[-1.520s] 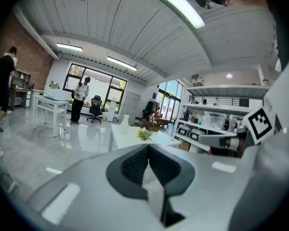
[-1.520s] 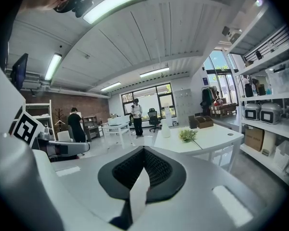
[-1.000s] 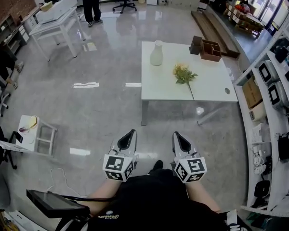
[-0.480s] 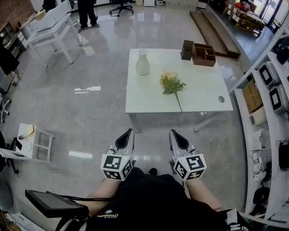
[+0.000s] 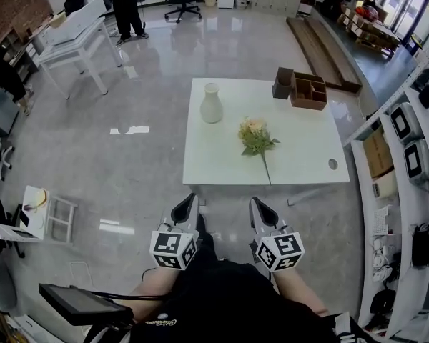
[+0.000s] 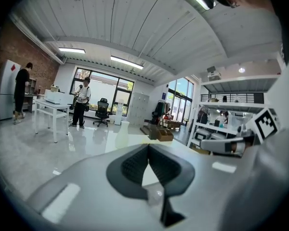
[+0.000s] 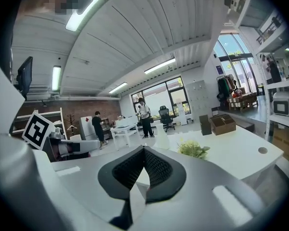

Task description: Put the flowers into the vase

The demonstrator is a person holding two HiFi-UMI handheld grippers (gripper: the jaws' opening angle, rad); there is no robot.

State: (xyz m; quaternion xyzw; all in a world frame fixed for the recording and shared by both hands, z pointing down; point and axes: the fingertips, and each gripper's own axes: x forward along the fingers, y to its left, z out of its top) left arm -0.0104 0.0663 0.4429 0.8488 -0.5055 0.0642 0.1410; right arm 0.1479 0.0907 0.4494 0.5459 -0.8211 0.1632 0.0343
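Observation:
On the white table (image 5: 300, 156) stands a white vase (image 5: 211, 103) near its far left side. A bunch of flowers (image 5: 255, 136) with yellow blooms and green leaves lies near the middle, its stem toward me. My left gripper (image 5: 191, 199) and right gripper (image 5: 256, 203) are side by side in front of my body, short of the table's near edge. Both are shut and hold nothing. The right gripper view shows its shut jaws, with the flowers (image 7: 192, 148) and the vase (image 7: 162, 141) ahead. The left gripper view shows shut jaws and the vase (image 6: 120, 134).
A wooden compartment box (image 5: 307, 91) sits at the table's far right corner. Shelves with appliances (image 5: 415, 141) run along the right. A small white stool (image 5: 39, 206) stands at the left, a screen (image 5: 79, 302) at bottom left. A person (image 5: 125, 6) stands by a white desk (image 5: 75, 31).
The table, vase and flowers have drawn closer to me and now lie straight ahead. Both grippers keep the same shut pose in front of my body.

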